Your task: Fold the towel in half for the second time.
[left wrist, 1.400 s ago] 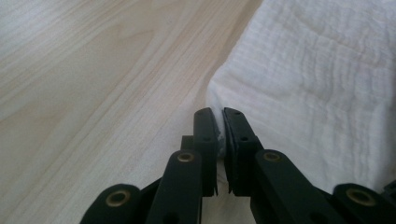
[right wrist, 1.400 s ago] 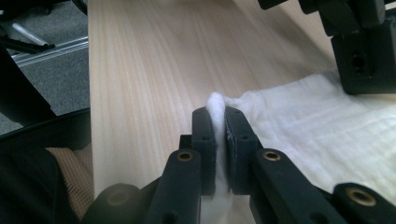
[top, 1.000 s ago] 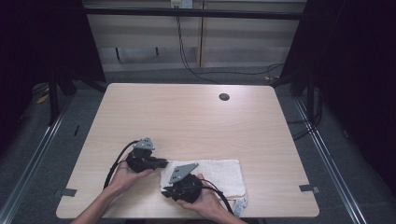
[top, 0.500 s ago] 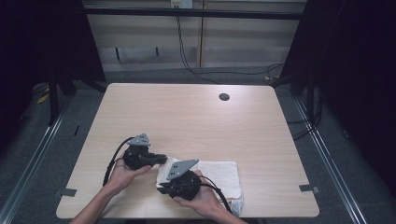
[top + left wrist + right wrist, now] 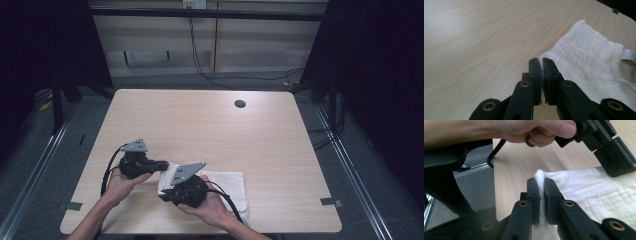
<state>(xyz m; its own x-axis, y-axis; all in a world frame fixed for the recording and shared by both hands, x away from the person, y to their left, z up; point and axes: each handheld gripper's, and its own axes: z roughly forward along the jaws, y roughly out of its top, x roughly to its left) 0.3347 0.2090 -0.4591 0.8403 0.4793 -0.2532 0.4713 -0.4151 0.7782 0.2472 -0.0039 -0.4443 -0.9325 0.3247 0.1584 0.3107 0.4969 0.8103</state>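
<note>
Your table [image 5: 210,130] is a pale wood-grain top with rounded corners, and a small dark round hole [image 5: 240,104] sits near its far edge. Strips of tape [image 5: 331,202] mark the floor beside its near corners. Grey floor runs around it, with metal rails [image 5: 30,175] along both sides. Behind it stands a light panelled wall [image 5: 210,45] with black cables [image 5: 200,60] hanging down and trailing over the floor; the rest of the room is dark. The white towel [image 5: 230,182] lies on the near part of the table, right of centre, its label at the edge in the left gripper view. Your left gripper [image 5: 542,65] is clamped on the towel's near left corner. Your right gripper [image 5: 540,185] pinches a fold of the towel's edge, which bulges between its closed jaws.
</note>
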